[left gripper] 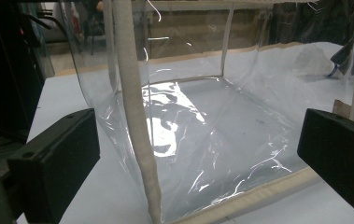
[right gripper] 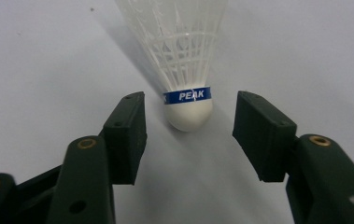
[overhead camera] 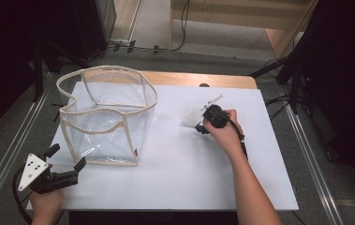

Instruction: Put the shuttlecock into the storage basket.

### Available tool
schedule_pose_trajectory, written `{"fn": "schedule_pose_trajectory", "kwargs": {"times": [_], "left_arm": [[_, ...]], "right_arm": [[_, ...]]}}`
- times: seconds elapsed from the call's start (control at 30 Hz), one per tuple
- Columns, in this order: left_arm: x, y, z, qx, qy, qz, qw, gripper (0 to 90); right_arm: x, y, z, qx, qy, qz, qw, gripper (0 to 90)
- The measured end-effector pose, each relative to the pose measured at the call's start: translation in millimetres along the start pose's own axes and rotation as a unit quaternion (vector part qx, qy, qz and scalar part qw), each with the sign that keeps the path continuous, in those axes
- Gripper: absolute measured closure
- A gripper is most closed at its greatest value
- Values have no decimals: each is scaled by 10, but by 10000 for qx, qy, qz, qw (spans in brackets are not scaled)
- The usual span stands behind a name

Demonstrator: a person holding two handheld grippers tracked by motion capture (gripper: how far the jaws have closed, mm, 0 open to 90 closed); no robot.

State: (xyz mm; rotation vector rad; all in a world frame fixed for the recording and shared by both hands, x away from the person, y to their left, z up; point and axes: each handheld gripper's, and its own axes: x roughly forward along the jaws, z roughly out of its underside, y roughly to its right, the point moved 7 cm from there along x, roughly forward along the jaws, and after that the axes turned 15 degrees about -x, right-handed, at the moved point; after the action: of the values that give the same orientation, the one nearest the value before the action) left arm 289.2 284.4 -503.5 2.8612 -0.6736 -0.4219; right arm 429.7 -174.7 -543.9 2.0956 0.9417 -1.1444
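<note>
On a white table point(overhead camera: 175, 183), the right gripper point(right gripper: 188, 122) holds its jaws spread around a white shuttlecock point(right gripper: 184, 60) lying right of a clear bag point(overhead camera: 105, 117), while the left gripper point(overhead camera: 67, 161), jaws spread, waits near the bag's near-left corner.

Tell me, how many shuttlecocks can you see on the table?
1. The white shuttlecock lies on the white table, right of the clear bag, with its cork tip between the open jaws of the right gripper. The bag looks empty.

The word "PEAK" reads in white on the blue band around the shuttlecock point(right gripper: 187, 70) just above its cork.
</note>
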Motion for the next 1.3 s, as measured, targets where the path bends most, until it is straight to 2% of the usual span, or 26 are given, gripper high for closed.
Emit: {"fn": "schedule_pose_trajectory", "kwargs": {"times": [0.07, 0.23, 0.3, 0.37, 0.47, 0.6, 0.7, 0.9, 1.07, 1.3], "left_arm": [[2, 1, 0, -2, 2, -2, 10000, 0], [1, -1, 0, -1, 0, 3, 10000, 0], [0, 0, 0, 0, 1, 5, 10000, 0], [0, 0, 0, 1, 1, 5, 10000, 0], [1, 0, 0, 0, 1, 2, 10000, 0], [2, 3, 1, 4, 1, 6, 10000, 0], [1, 3, 1, 2, 2, 9, 10000, 0], [-1, -4, -1, 3, 2, 14, 10000, 0], [-1, -6, -3, 1, 4, 23, 10000, 0], [-3, -6, -5, -42, 24, 42, 10000, 0]], "right_arm": [[14, -1, 0, -69, -68, 55, 9999, 453], [42, -8, -14, -93, -80, -26, 9999, 509], [54, -25, -22, -134, -70, -176, 9997, 542], [65, -41, -35, -164, -89, -206, 9996, 551], [85, -36, -36, -141, -177, -138, 9996, 562], [101, -29, -34, -144, -203, -147, 9996, 621], [101, -30, -30, -127, -133, -211, 9996, 630], [87, -22, -42, 4, 46, -174, 9998, 633], [6, -13, -86, 39, 247, -104, 9996, 633], [-122, -10, -115, 150, 476, -134, 9987, 634]]}}
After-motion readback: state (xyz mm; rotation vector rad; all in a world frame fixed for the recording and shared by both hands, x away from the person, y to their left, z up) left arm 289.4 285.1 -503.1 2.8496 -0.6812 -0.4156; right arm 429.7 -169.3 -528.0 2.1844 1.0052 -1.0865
